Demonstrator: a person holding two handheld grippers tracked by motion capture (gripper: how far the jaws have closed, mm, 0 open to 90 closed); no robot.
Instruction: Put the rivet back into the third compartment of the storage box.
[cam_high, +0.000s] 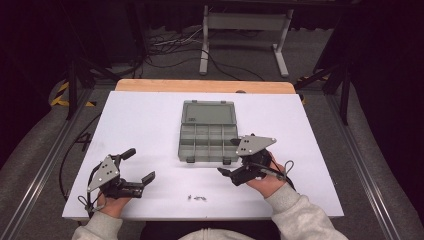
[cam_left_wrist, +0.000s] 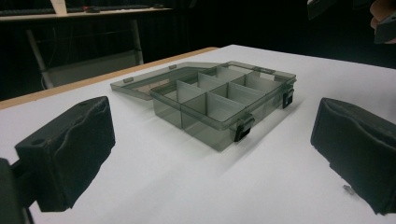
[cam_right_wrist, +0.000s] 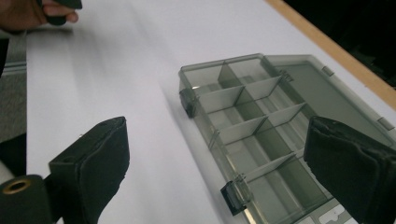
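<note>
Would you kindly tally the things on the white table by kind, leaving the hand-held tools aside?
Grey compartment box, lid open: 1
Cluster of small metal parts, near the front edge, too small to count singly: 1
Total: 2

A smoky grey translucent organizer box (cam_high: 208, 131) with black latches sits on a white tabletop (cam_high: 140, 125) edged in tan wood at twelve o'clock; both tools are black.
</note>
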